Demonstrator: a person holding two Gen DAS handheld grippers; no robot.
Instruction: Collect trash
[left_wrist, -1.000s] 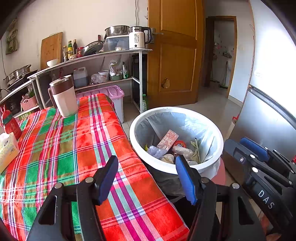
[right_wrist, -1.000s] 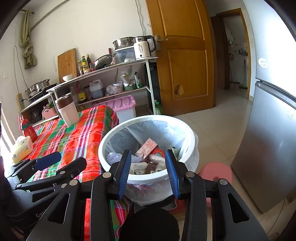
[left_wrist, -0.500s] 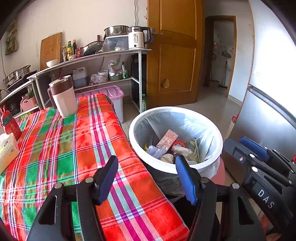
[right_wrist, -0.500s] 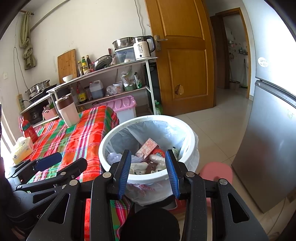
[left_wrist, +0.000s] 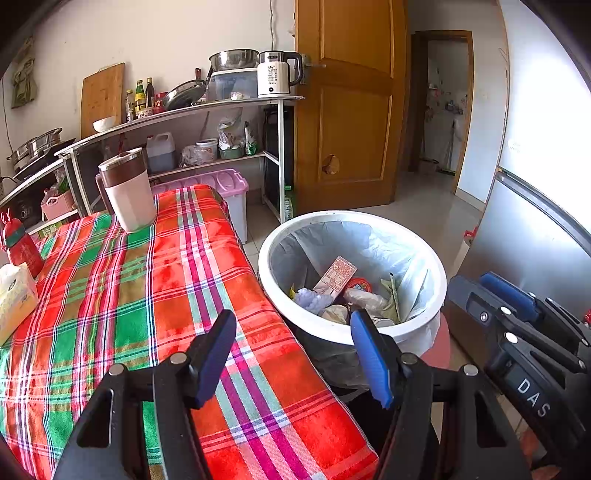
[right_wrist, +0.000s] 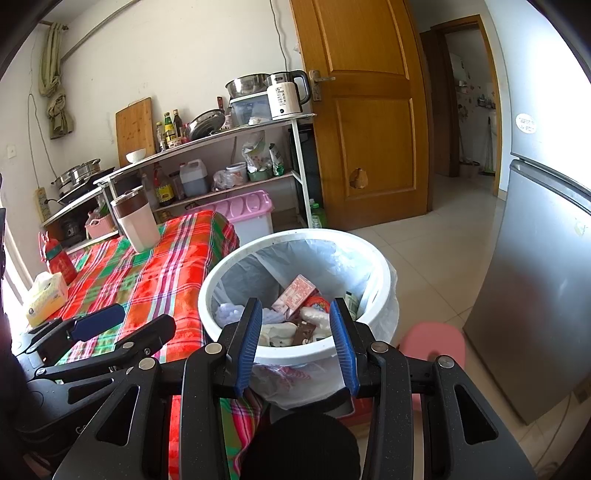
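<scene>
A white trash bin (left_wrist: 421, 332) (right_wrist: 384, 266) with a clear liner stands beside the plaid-covered table (left_wrist: 122, 295) (right_wrist: 147, 273). Inside it lie several bits of trash: a pink printed carton (left_wrist: 334, 275) (right_wrist: 297, 291), wrappers and crumpled paper. My left gripper (left_wrist: 293, 356) hovers over the table's near corner, open, nothing between its blue pads. My right gripper (right_wrist: 295, 338) hangs in front of the bin's near rim, open and empty. The right gripper also shows in the left wrist view (left_wrist: 517, 325), and the left gripper in the right wrist view (right_wrist: 122, 328).
On the table stand a lidded mug (left_wrist: 127, 188), a red bottle (left_wrist: 22, 247) and a tissue pack (left_wrist: 14, 299). Behind are a loaded kitchen rack (left_wrist: 221, 110), a pink box (left_wrist: 225, 184) and a wooden door (left_wrist: 347, 110). A fridge (right_wrist: 535, 277) and a pink stool (right_wrist: 432, 339) stand right.
</scene>
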